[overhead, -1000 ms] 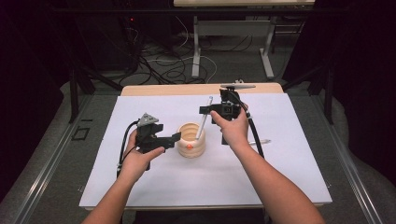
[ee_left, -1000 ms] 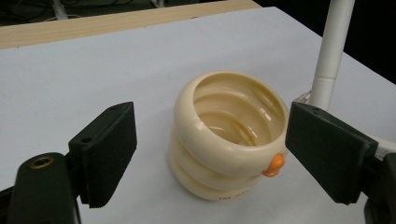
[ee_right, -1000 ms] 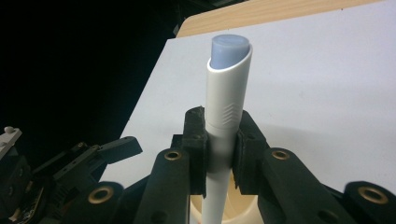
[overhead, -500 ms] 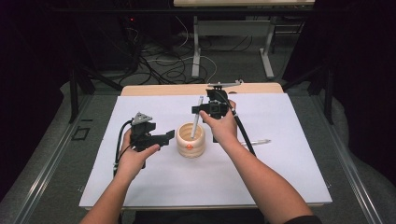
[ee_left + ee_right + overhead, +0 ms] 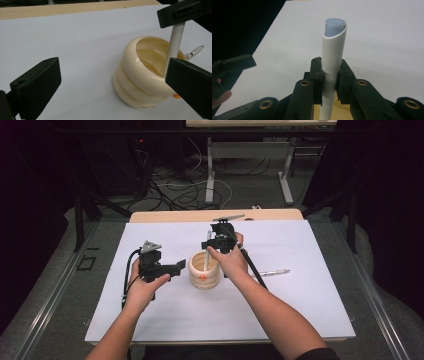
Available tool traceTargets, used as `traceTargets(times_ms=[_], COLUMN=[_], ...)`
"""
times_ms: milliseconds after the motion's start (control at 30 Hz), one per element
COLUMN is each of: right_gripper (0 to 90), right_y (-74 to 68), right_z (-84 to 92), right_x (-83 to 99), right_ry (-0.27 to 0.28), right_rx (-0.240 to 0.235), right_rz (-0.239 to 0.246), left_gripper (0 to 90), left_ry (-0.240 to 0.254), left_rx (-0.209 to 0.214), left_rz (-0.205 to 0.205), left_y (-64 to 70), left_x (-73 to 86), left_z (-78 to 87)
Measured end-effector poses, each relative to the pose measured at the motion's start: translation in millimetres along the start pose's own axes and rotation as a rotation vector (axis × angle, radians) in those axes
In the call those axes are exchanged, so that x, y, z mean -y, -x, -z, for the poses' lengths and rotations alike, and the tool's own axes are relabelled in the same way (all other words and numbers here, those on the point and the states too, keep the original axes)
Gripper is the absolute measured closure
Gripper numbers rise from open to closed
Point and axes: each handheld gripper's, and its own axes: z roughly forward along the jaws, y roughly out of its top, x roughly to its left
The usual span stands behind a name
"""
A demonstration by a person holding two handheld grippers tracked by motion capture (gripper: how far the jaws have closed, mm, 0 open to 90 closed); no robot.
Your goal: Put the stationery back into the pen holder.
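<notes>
A cream ribbed holder stands mid-table on the white sheet. My right gripper hovers just above its far rim, shut on a white pen. The pen stands nearly upright with its lower end inside the holder. In the right gripper view the jaws clamp the pen at mid-barrel, its grey end pointing up. My left gripper is open just left of the holder. In the left gripper view, the holder lies between its wide-apart jaws, nearer the right one, and the pen dips into it.
A clear pen lies on the sheet right of the holder, its tip visible behind the holder. A dark, slim tool rests on the wooden table edge at the back. Cables trail from both grippers.
My right gripper has carried the white pen leftwards over the holder, turned it upright and lowered its end inside. The left gripper has shifted only slightly.
</notes>
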Motion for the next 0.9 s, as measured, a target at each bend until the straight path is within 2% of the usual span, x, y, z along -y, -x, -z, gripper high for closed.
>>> traceTargets(times_ms=[67, 100, 133, 200, 233, 300, 533, 600, 767, 800, 900], right_gripper=[78.4, 78.4, 78.4, 78.3, 78.4, 78.3, 78.1, 75.5, 65.4, 63.9, 59.9], right_y=[0.2, -0.2, -0.6, -1.4, -1.8, -2.0, -0.3, 0.3, 2.4, 2.6, 4.3], right_z=[-3.1, -4.7, -6.2, -8.5, -9.5, -11.7, -13.5, -13.8, -10.6, -8.6, -4.3], right_x=[3.2, 4.9, 6.6, 9.5, 10.7, 12.8, 14.4, 14.6, 14.1, 13.8, 13.3], right_ry=[-0.008, -0.015, -0.020, -0.024, -0.029, -0.032, -0.051, -0.053, -0.056, -0.057, -0.059], right_rx=[0.004, 0.014, 0.023, 0.026, 0.029, 0.037, 0.034, 0.024, 0.002, -0.003, -0.022], right_rz=[0.014, 0.022, 0.031, 0.041, 0.042, 0.051, 0.049, 0.045, 0.042, 0.041, 0.050], left_gripper=[0.1, 0.1, 0.1, 0.1, 0.1, 0.1, 0.1, 0.1, 0.1, 0.1, 0.0], left_ry=[0.005, -0.006, 0.005, -0.022, -0.013, -0.023, -0.012, -0.026, -0.006, -0.020, -0.013], left_rx=[0.003, 0.007, 0.002, 0.021, 0.016, 0.025, 0.026, 0.032, 0.025, 0.038, 0.033], left_rz=[0.014, 0.004, 0.000, -0.017, -0.025, -0.022, -0.019, -0.023, -0.011, -0.010, -0.006], left_y=[1.1, 0.8, 1.6, 1.8, 2.4, 3.5, 4.7, 3.6, 3.9, 3.2, 2.7], left_x=[0.7, 0.6, 1.4, 1.0, 1.8, 1.8, 2.5, 1.9, 1.9, 1.3, 1.4], left_z=[-1.4, -1.0, -2.2, -1.5, -2.6, -2.6, -3.8, -2.6, -2.4, -1.1, -1.1])
